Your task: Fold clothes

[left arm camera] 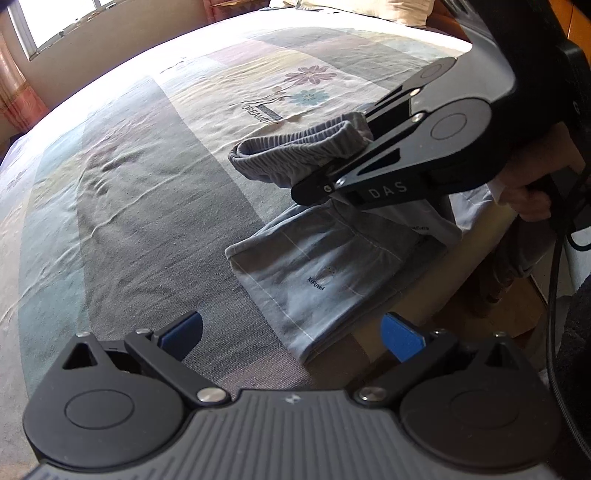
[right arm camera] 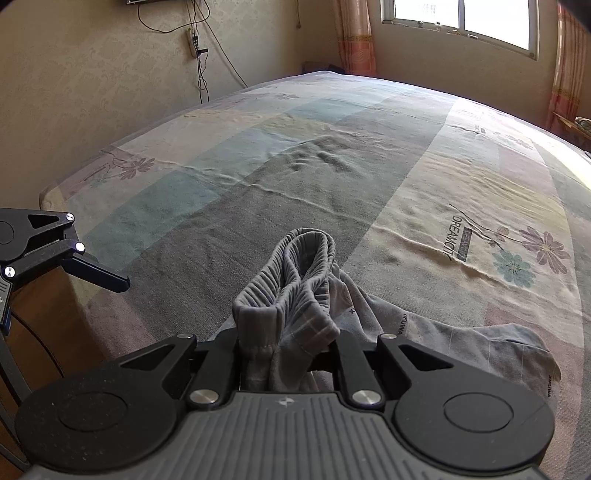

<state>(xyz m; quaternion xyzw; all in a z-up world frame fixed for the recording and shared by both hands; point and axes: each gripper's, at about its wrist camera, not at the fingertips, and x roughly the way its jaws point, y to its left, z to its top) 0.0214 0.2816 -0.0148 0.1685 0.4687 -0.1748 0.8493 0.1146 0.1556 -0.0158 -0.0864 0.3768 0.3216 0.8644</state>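
Right claw [right arm camera: 284, 354] is what I have clamped on the grey shorts [left arm camera: 314, 258], its fingers pinching the bunched elastic waistband [right arm camera: 291, 269] and holding it lifted above the bed [left arm camera: 129, 192]. From the left wrist camera I see this claw [left arm camera: 343, 166] hanging over the garment, with the waistband [left arm camera: 295, 155] looped out past its tips. Below the waistband, the rest of the shorts drapes down and lies flat on the bedsheet near the bed's edge, a small printed logo [left arm camera: 316, 284] facing up. One leg [right arm camera: 498, 347] spreads out to the right of the waistband in the right wrist camera.

My left claw [left arm camera: 291, 336] is released, its blue pads [left arm camera: 402, 339] spread wide and gripping nothing, hovering just short of the hem of the shorts at the bed's edge. Beyond the shorts, the patchwork bedsheet carries a flower print [right arm camera: 532, 254] with lettering. A window [right arm camera: 461, 18] sits past the far side of the bed.
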